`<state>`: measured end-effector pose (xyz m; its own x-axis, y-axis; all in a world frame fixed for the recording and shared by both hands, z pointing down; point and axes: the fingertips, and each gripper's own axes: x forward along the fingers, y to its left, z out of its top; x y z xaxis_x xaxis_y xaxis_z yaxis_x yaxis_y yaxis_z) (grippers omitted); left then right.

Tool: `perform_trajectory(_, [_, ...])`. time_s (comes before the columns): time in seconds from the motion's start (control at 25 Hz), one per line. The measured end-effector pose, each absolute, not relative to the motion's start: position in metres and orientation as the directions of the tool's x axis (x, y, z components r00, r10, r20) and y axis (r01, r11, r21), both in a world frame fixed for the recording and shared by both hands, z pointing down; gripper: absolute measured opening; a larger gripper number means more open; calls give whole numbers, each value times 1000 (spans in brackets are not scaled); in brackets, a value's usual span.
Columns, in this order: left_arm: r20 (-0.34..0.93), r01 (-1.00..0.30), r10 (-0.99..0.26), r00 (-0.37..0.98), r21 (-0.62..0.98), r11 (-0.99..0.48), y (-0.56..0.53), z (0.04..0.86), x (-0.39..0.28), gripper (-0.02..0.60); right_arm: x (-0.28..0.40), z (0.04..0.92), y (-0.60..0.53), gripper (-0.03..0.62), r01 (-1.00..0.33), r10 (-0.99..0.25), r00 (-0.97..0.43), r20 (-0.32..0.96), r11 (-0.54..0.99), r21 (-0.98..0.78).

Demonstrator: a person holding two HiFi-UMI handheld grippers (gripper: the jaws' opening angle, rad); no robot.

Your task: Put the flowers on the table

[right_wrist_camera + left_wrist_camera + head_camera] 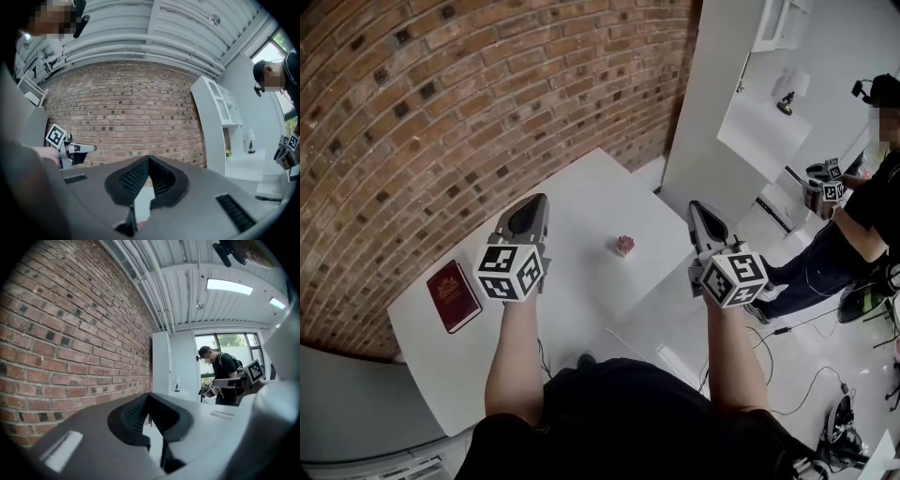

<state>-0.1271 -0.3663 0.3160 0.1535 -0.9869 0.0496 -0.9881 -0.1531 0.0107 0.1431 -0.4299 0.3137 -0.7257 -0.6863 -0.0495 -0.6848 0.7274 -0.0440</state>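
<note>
A red brick wall (441, 112) fills the far and left side of the room. A white table (581, 192) stands against it, with pale floor to the right. On the table's near left part a dark red book (454, 295) lies flat, cover up. The flowers (624, 246), a small pink-red cluster, sit directly on the bare table top toward its right side. They are well apart from the book, and nothing touches them.

The left gripper (536, 201) hangs over the middle of the table, left of the flowers and clear of them. In its own view the ribbed pads (133, 416) meet at the tips with nothing between them. The right gripper (697, 206) is held by the table's right corner, to the right of the flowers. Its jaws are also pressed together and hold nothing, and its pads (133, 177) close to a point against the brick.

To the right of the brick stands a white shelf unit (220, 117) with open compartments. What they hold is too small to make out. On a white ledge (243, 166) just beside it stand a small dark figurine (251, 147) and a speck of yellow (228, 153) that cannot be identified.

A second person (862, 220) in black stands at the far right on the floor. They hold another gripper with a marker cube (832, 187) in front of them.
</note>
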Motion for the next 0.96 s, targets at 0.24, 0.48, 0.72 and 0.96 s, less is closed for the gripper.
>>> perform_trajectory(0.24, [123,-985,-977,171,43,-167,-365,346,-115,11,129,336,-417,12,-642,-644,-765,-13,764,-61])
perform_trajectory(0.48, [167,-988,-976,140,88,-127,-357,364,-120,11,133,352,-413,12,-644,-644,-765,32,762,-71])
perform_trajectory(0.72, [183,-985,-971,151,112,-132,-352,376,-123,11,113,354,-408,12,-624,-622,-781,47,778,-75])
perform_trajectory(0.96, [183,-982,-968,171,117,-151,-350,379,-131,11,81,357,-402,12,-589,-586,-807,70,807,-38])
